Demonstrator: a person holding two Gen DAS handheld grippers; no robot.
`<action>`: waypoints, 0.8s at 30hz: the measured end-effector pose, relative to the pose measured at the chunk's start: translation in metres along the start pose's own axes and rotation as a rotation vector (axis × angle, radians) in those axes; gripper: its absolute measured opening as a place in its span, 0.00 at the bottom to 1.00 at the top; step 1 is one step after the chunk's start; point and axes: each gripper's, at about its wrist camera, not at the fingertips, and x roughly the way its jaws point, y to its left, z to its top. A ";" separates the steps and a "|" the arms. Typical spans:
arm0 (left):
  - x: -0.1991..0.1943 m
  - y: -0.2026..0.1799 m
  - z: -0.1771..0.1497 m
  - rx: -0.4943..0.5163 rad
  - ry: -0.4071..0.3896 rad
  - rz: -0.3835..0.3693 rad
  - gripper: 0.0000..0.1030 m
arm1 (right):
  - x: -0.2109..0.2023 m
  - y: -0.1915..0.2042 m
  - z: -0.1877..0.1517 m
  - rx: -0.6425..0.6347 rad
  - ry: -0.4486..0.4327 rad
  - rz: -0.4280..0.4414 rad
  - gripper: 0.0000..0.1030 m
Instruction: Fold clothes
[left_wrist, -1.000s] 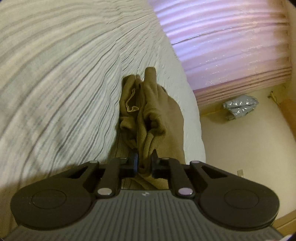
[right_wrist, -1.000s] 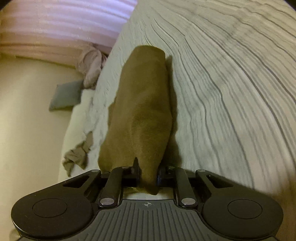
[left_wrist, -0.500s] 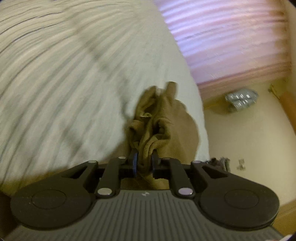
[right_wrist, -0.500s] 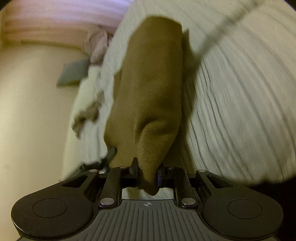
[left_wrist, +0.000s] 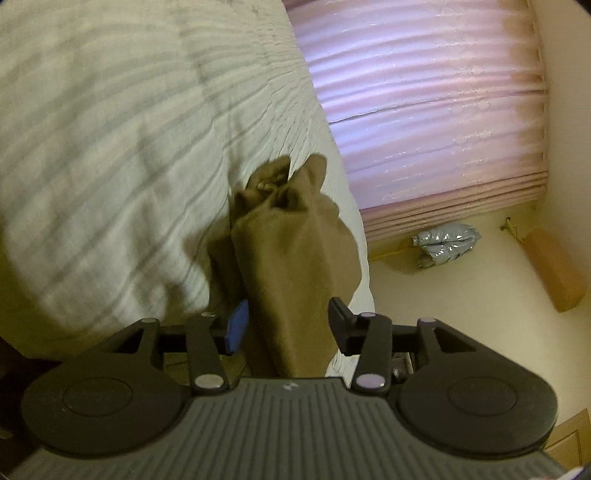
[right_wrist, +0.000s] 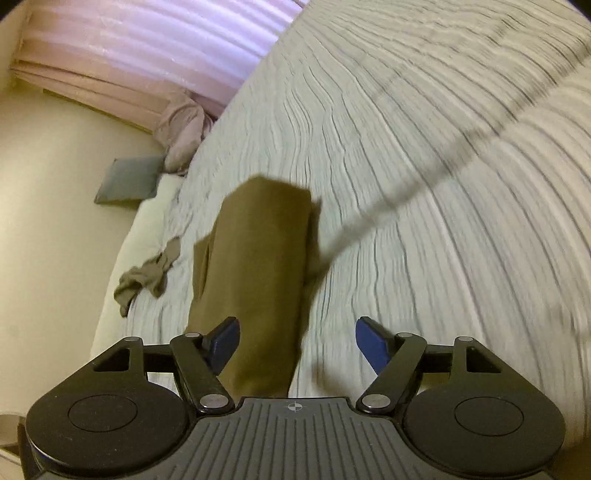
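Here the brown garment lies folded on the bed, between both opening jaws, ungripped. Only the right view shows a sock at 9 o'clock. Garment's near end is hidden.

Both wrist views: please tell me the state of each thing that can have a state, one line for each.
Brown garment: folded into a long bundle, lying on the bed.
Left claw: opening, garment between its fingers, not pinched.
Right claw: opening, garment beside its left finger, not pinched.
Small tan garment: crumpled, unfolded, near the bed edge.
Pink curtain: drawn shut.
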 end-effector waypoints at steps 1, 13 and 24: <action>0.004 0.003 -0.002 -0.009 -0.015 0.023 0.40 | 0.002 -0.002 0.004 -0.004 -0.001 0.009 0.71; 0.018 0.024 0.016 -0.126 -0.104 0.011 0.18 | 0.093 -0.014 0.072 0.016 0.059 0.195 0.78; 0.053 -0.012 0.095 0.128 0.088 0.061 0.11 | 0.031 -0.002 0.016 0.057 -0.105 0.082 0.19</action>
